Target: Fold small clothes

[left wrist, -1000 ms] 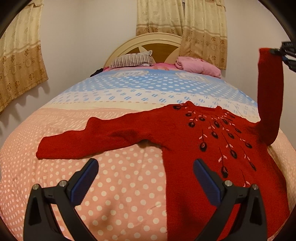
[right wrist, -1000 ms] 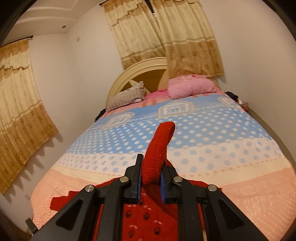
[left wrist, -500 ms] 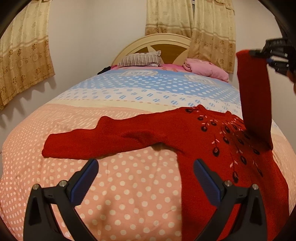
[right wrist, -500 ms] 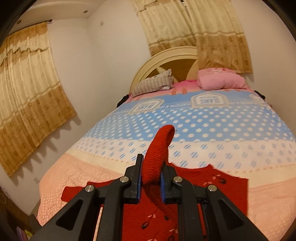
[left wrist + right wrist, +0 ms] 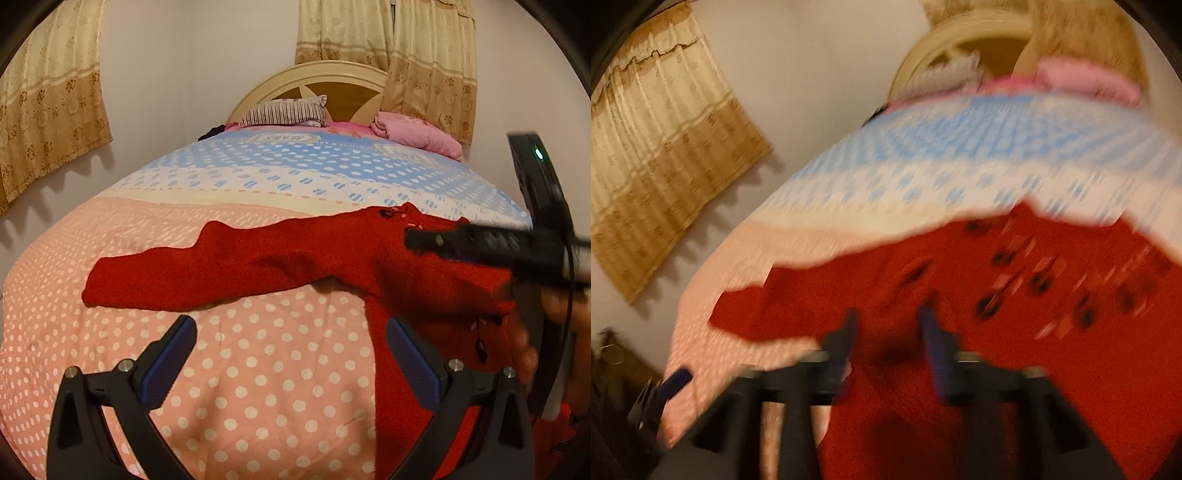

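Observation:
A red knitted sweater [image 5: 332, 254] with dark bead patterns lies on the bed, its left sleeve [image 5: 166, 280] stretched out to the left. Its right sleeve [image 5: 443, 291] now lies folded across the body. My left gripper [image 5: 291, 354] hovers open over the bedspread just in front of the sweater, with nothing between its fingers. My right gripper [image 5: 417, 238] is low over the sweater's chest, held by a hand [image 5: 554, 306]. In the blurred right wrist view the right gripper [image 5: 890, 325] has its jaws opening, the pads off the red sweater [image 5: 1034, 332] beneath them.
The bed wears a pink polka-dot and blue-dotted bedspread [image 5: 258, 369]. A striped pillow [image 5: 284, 112] and a pink bundle [image 5: 417, 134] lie by the headboard [image 5: 325, 79]. Curtains [image 5: 44, 103] hang on the left wall and behind the bed.
The right gripper came down from high on the right with the sleeve, laid it over the sweater's body and parted its jaws, letting the sleeve go. The left gripper hardly moved.

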A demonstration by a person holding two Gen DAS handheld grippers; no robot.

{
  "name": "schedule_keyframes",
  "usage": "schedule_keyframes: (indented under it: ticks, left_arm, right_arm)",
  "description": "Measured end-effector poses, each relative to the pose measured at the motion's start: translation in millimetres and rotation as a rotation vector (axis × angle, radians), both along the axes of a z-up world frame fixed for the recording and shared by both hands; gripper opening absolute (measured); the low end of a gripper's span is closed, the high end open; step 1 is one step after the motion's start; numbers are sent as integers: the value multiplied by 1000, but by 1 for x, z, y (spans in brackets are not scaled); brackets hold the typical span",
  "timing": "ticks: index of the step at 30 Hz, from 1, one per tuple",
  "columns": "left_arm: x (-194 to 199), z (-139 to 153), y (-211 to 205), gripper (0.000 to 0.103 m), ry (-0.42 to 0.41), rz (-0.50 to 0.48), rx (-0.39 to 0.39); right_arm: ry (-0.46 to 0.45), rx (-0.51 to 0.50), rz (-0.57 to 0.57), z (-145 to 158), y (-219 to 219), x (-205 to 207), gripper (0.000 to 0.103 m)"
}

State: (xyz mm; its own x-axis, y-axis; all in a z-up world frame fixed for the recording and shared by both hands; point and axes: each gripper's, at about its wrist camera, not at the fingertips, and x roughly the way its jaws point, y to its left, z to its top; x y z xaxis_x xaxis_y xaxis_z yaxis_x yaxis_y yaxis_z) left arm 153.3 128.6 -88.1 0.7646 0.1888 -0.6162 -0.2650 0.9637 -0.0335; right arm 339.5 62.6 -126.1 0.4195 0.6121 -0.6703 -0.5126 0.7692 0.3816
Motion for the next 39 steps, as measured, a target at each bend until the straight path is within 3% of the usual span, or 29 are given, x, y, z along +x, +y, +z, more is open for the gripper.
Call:
schedule_keyframes:
  ticks: [3, 8, 12, 14, 15, 17, 19, 21, 24, 27, 28, 33, 39]
  left_arm:
    - [0, -3, -1, 103, -5, -20, -13]
    - [0, -2, -19, 103, -23, -104, -41]
    - [15, -2, -42, 98, -27, -179, 7]
    - [30, -3, -50, 86, -8, -206, 28]
    - [41, -6, -53, 84, 17, -226, 14]
    - [53, -10, -55, 71, 39, -243, -10]
    - [68, -19, -60, 69, 65, -246, -16]
    - [80, -29, -62, 62, 101, -243, -23]
    - [90, -45, -60, 43, 157, -234, -93]
    - [87, -48, -62, 25, 153, -231, -107]
    - [86, -46, -62, 8, 143, -244, -108]
    - [74, -35, -55, 8, 88, -253, -111]
    - [68, -40, -49, 7, 102, -207, -77]
  right_arm:
    - [-16, -27, 38, -4, -16, -18, 76]
    - [-82, -94, -22, 6, -83, -40, 76]
    - [-123, -153, -178, 18, -157, -47, 76]
    - [-125, -146, -290, 23, -199, -50, 76]
    - [-120, -141, -343, 23, -215, -50, 76]
    - [-103, -126, -457, 22, -250, -51, 76]
    - [-70, -126, -531, 14, -276, -54, 76]
    - [-48, -125, -544, 3, -287, -58, 76]
    - [-26, -111, -544, -13, -295, -65, 76]
    - [-12, -102, -544, -28, -297, -72, 76]
    - [-8, -103, -545, -33, -295, -72, 76]
    - [-23, -81, -557, -37, -296, -74, 76]
    - [-20, -62, -557, -39, -299, -77, 76]
